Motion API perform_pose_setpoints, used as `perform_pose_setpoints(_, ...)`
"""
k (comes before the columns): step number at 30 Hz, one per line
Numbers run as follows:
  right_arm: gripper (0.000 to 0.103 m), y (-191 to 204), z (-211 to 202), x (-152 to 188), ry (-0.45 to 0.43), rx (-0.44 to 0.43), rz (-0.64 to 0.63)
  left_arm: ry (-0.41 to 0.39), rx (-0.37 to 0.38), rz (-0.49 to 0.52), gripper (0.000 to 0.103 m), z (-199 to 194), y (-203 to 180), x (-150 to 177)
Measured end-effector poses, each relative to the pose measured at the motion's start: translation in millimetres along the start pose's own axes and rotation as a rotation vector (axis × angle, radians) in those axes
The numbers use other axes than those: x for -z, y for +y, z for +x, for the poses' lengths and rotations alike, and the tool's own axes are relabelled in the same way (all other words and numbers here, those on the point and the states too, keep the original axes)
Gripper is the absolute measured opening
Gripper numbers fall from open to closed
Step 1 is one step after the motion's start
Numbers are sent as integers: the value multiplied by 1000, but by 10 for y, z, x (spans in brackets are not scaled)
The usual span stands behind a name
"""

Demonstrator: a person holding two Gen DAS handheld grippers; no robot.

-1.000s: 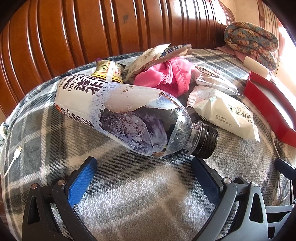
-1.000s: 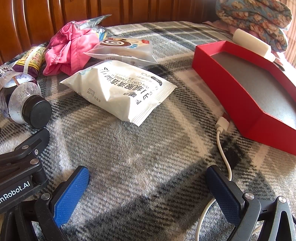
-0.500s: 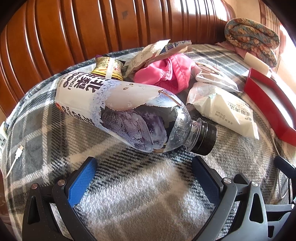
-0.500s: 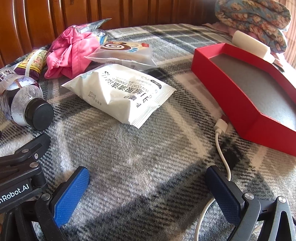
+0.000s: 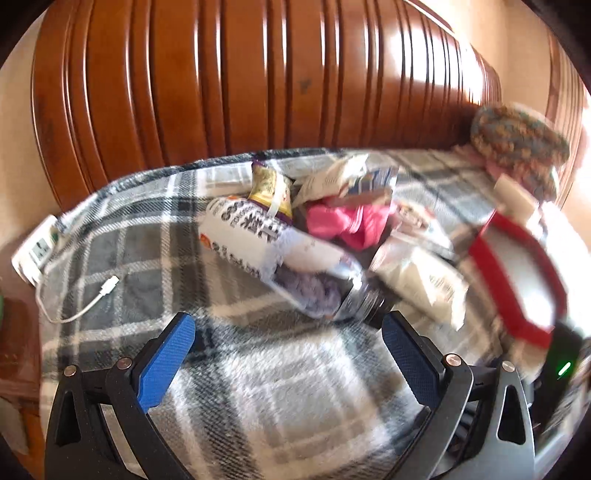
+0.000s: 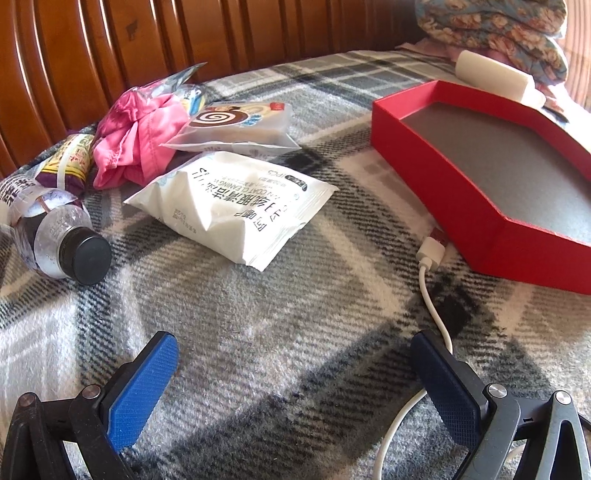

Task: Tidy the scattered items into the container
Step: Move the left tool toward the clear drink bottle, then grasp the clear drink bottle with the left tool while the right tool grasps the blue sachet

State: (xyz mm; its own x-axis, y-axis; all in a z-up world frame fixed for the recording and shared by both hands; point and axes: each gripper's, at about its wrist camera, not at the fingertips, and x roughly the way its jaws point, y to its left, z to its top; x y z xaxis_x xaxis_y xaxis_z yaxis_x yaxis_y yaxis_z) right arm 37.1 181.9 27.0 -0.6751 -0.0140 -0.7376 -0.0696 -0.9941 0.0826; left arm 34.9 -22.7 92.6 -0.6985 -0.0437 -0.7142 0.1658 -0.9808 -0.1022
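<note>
One red container (image 6: 439, 184), a shallow hexagonal box with a grey floor, lies on the plaid blanket (image 6: 280, 306) at the right; its visible interior holds nothing. A white USB plug and cable (image 6: 430, 258) touch its near wall. A white cylinder (image 6: 495, 79) rests just behind its far rim, before a floral bundle (image 6: 509, 33).

Scattered items lie well apart from the box, to its left: a white wipes packet (image 6: 236, 206); behind it a swirl-printed snack packet (image 6: 236, 127); a crumpled pink cloth (image 6: 136, 144); a yellow-and-purple pouch (image 6: 70, 162); and a plastic bottle (image 5: 280, 258) lying on its side, black cap (image 6: 90, 260) toward the cameras.

The left gripper (image 5: 288, 354) hangs above the blanket, jaws spread wide and gripping nothing, the bottle's cap end just ahead of them; this view is motion-blurred. The right gripper (image 6: 291, 384) likewise has its jaws spread and unloaded, with the cable running beside the right-hand one. A wooden headboard (image 5: 258, 81) stands behind.
</note>
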Motion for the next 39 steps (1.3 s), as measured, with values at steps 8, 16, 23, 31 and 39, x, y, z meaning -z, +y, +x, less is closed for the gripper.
perform_pose_setpoints(8, 103, -20, -31, 32, 9, -4, -2, 106, 70, -179, 103, 429, 155, -408)
perform_pose_setpoints(16, 103, 42, 35, 79, 37, 27, -43, 195, 119, -214, 103, 1133, 147, -327)
perform_pose_setpoints(23, 103, 58, 62, 87, 41, 14, -55, 252, 86, 100, 88, 1141, 90, -324)
perform_pose_setpoints(31, 103, 79, 84, 87, 46, 28, -62, 234, 77, -134, 103, 1194, 263, -450)
perform_pose_setpoints(39, 103, 50, 61, 87, 41, 3, -49, 129, -238, -251, 97, 1313, 121, -478)
